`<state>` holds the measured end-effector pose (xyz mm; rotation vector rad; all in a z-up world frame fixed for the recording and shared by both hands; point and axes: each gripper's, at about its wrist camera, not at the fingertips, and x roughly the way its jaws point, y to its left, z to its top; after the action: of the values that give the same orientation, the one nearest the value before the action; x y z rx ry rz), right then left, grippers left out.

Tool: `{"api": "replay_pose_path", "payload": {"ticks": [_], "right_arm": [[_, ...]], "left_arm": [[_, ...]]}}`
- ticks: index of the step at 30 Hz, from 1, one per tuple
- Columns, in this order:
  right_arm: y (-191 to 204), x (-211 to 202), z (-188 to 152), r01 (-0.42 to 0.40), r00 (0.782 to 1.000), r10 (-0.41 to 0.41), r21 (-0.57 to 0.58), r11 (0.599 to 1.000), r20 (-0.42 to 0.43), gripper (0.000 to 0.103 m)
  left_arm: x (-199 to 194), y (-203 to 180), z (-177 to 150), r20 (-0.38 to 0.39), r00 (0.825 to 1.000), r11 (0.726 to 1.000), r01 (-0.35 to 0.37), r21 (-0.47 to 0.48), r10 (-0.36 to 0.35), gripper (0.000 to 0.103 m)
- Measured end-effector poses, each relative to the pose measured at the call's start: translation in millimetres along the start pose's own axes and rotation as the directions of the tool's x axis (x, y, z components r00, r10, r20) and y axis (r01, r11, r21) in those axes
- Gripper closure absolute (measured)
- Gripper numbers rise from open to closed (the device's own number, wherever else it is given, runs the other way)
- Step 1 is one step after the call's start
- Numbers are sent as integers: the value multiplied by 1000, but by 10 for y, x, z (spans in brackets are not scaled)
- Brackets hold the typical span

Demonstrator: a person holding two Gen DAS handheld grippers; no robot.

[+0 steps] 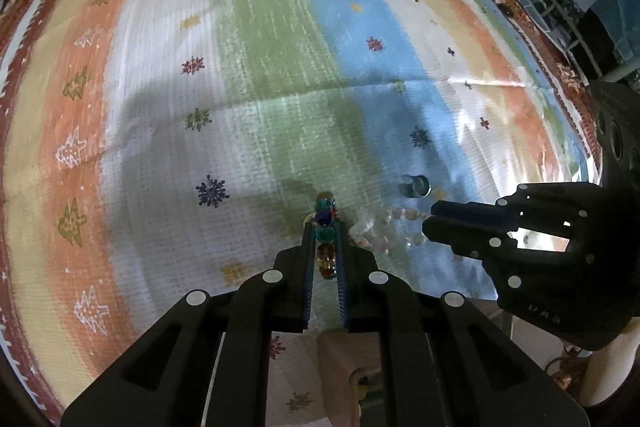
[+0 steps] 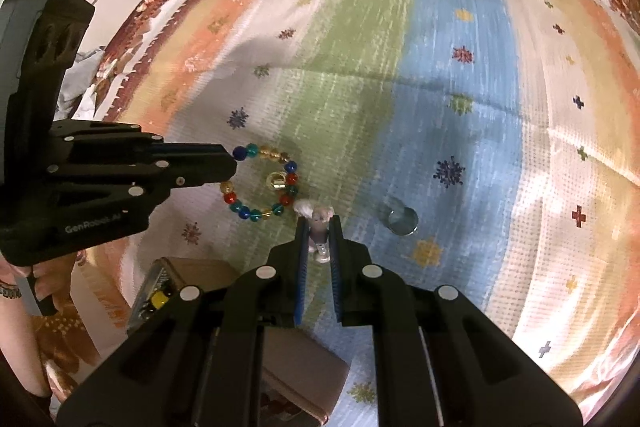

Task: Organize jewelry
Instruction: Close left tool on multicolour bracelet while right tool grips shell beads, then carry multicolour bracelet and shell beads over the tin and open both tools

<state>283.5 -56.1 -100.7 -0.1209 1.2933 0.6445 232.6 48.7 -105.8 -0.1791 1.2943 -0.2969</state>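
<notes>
Two bracelets being gripped | left gripper (image 1: 325,227) jaws closing on coloured bead bracelet (image 2: 262,183), lying on striped cloth (image 2: 460,75) | right gripper (image 2: 319,235) jaws pinching pale bracelet (image 1: 394,227), probably lifting it toward box (image 2: 176,291) for storing.

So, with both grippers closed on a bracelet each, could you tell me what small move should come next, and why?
Probably carry both toward the box at the near edge: the left gripper pinches the colourful bead bracelet and the right gripper the pale bead bracelet.
</notes>
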Motion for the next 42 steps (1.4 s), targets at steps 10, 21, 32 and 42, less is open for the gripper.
{"api": "replay_pose_path", "payload": {"ticks": [10,21,32,42], "right_arm": [[59,-295,-5,-6,998,7,-17,1000,65,92],[121,-543,-86,6,993,-2,-32,999,115,92],[164,-786,-198,56,981,-49,-34,998,190,92],[236,-1047,-384,94,965,-77,-55,994,249,92]], "left_arm": [[-203,-66,16,57,998,1000,23,-17,-22,94],[-496,-205,-98,129,991,999,47,-5,-46,94],[-765,-403,-255,196,977,997,83,6,-82,94],[-1009,-535,-437,259,959,994,108,26,-111,94]]}}
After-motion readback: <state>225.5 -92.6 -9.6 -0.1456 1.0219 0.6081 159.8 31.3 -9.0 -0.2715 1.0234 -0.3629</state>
